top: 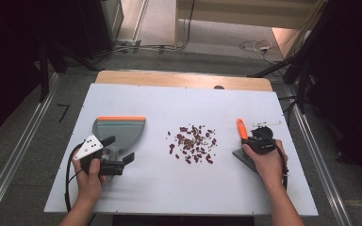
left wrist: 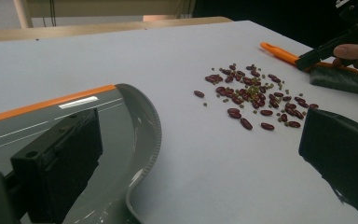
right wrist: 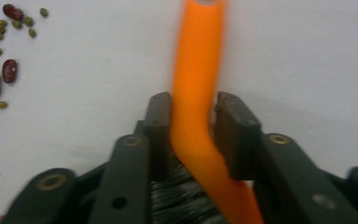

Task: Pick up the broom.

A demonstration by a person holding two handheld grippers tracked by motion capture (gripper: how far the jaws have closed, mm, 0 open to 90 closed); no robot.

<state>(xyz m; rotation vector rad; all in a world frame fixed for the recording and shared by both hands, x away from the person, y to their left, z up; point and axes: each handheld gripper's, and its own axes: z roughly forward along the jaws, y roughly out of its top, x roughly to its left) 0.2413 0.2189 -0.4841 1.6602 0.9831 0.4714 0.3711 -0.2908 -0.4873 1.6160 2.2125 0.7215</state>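
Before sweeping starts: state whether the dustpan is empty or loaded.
Empty: the dustpan shows bare grey inside; the beans all lie on the table.

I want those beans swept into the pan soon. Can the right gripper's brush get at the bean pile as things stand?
Probably yes. The right gripper is shut on the brush by its orange handle, and bare table lies between the brush and the beans. The dustpan sits on the pile's far side.
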